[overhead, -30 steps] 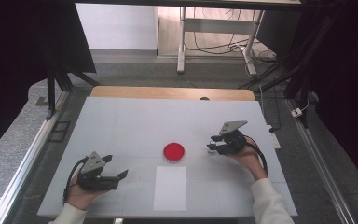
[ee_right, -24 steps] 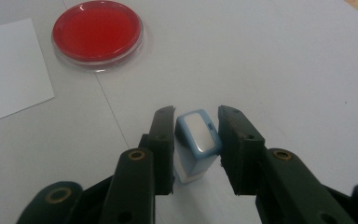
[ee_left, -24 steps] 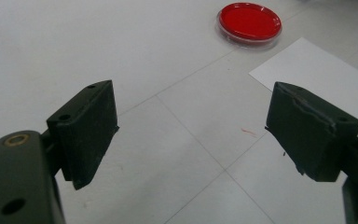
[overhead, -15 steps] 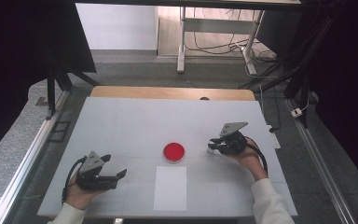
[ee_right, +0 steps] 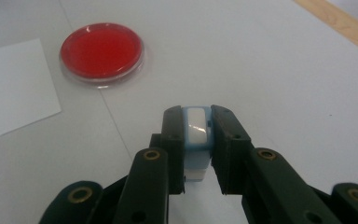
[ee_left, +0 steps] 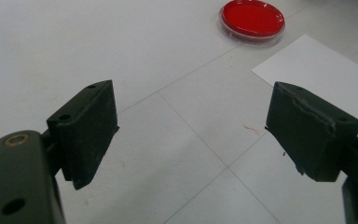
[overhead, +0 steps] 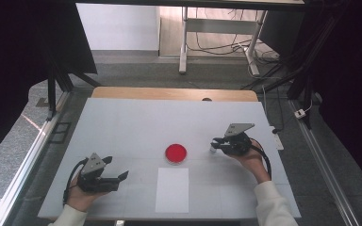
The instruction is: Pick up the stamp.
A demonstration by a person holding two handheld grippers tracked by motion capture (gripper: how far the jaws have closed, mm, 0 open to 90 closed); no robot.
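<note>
My right gripper (overhead: pixel 214 145) rests on the right side of the white table (overhead: pixel 122 122), shut on a small white-and-blue block (ee_right: pixel 198 132) that sits squeezed between its two pads. A round red dish (overhead: pixel 176 153) with a clear rim lies at the table's middle, left of that gripper; the right gripper view has the dish (ee_right: pixel 101 51) ahead at upper left. My left gripper (overhead: pixel 121 176) lies near the front left, pointing right, open with bare table between its pads (ee_left: pixel 91 130). From there the dish (ee_left: pixel 252 21) is far ahead.
A white sheet of paper (overhead: pixel 172 189) lies flat at the front centre, just below the dish. A wooden strip (overhead: pixel 174 93) runs along the table's far edge. Dark frame posts and cables stand beyond and to both sides.
The right gripper's jaws have come together onto the small white-and-blue block. Both hands have kept their places.
</note>
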